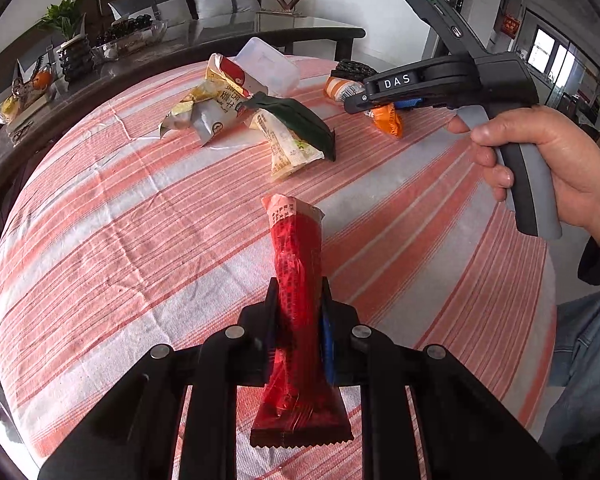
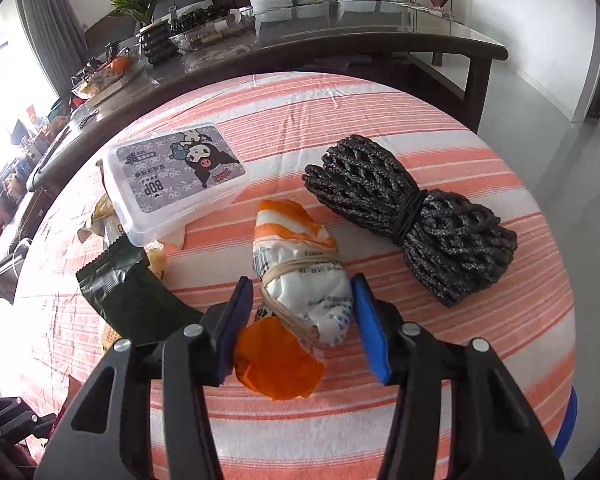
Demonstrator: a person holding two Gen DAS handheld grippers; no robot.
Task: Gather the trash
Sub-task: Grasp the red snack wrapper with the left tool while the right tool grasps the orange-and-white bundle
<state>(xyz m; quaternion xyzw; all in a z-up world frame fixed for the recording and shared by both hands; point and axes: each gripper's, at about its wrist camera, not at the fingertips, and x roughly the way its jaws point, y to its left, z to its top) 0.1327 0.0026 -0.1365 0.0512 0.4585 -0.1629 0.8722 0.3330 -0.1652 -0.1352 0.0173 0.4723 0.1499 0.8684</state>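
Black hand-held gripper [image 2: 302, 320] with blue pads, silver screws, "DAS" lettering, grey handle, bare hand [image 1: 540, 160], dark sleeve, possibly jeans.

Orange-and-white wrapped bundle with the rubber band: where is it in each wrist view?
Left wrist: orange-and-white bundle upper right of centre, partly hidden behind the right hand-held gripper.
Right wrist: bundle centre, between the open fingers, not pinched.
Shared landmark: clear plastic box, left of the bundle in both.

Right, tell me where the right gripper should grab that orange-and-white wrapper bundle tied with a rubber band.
Grip the orange-and-white wrapper bundle across its banded white middle, from above. The right gripper already straddles it with open jaws; that part looks firmest, the orange end loose.
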